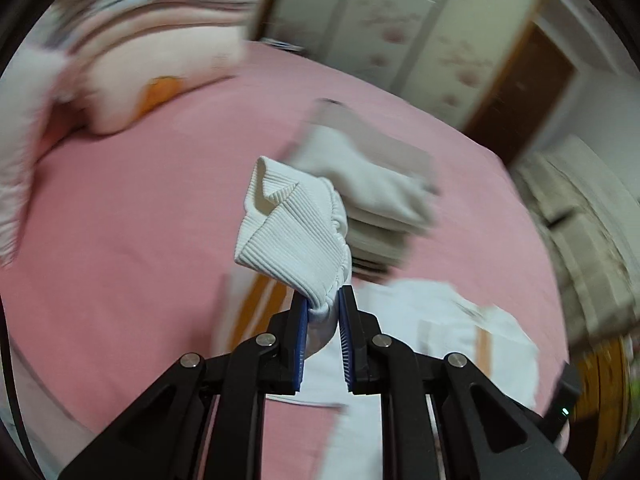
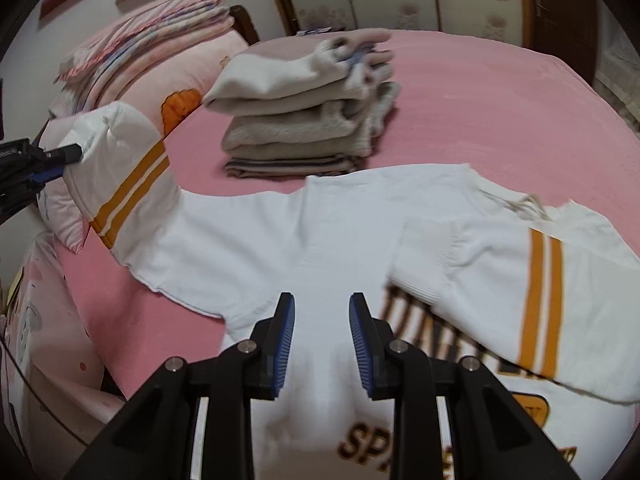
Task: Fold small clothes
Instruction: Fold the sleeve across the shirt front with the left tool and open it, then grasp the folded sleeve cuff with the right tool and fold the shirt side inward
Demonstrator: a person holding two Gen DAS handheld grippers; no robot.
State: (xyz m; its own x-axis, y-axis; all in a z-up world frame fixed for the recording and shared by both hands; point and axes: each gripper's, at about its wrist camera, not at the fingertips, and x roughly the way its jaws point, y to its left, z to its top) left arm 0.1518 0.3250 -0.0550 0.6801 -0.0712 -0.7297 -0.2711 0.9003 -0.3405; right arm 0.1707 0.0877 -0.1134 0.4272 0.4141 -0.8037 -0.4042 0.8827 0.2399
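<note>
Pinching the sweatshirt [image 2: 320,240] cuff [image 1: 292,236], left gripper [image 1: 323,312] jaws clamp; right gripper [image 2: 322,320] jaws hang parted, empty.

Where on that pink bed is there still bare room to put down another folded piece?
Bare pink sheet lies right of the stack of folded clothes, beyond the white sweatshirt. A narrower strip lies between stack and pillow. The near side is crowded: the sweatshirt covers it.

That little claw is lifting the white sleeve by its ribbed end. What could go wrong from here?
The left gripper pinches only a narrow bit of the white ribbed cuff, so the cuff might slip free.

The raised white sleeve with orange stripes hangs near the stack of folded grey and beige clothes; swinging it across could knock the stack askew.

The right gripper is open above the white sweatshirt, so the body might drag.
</note>
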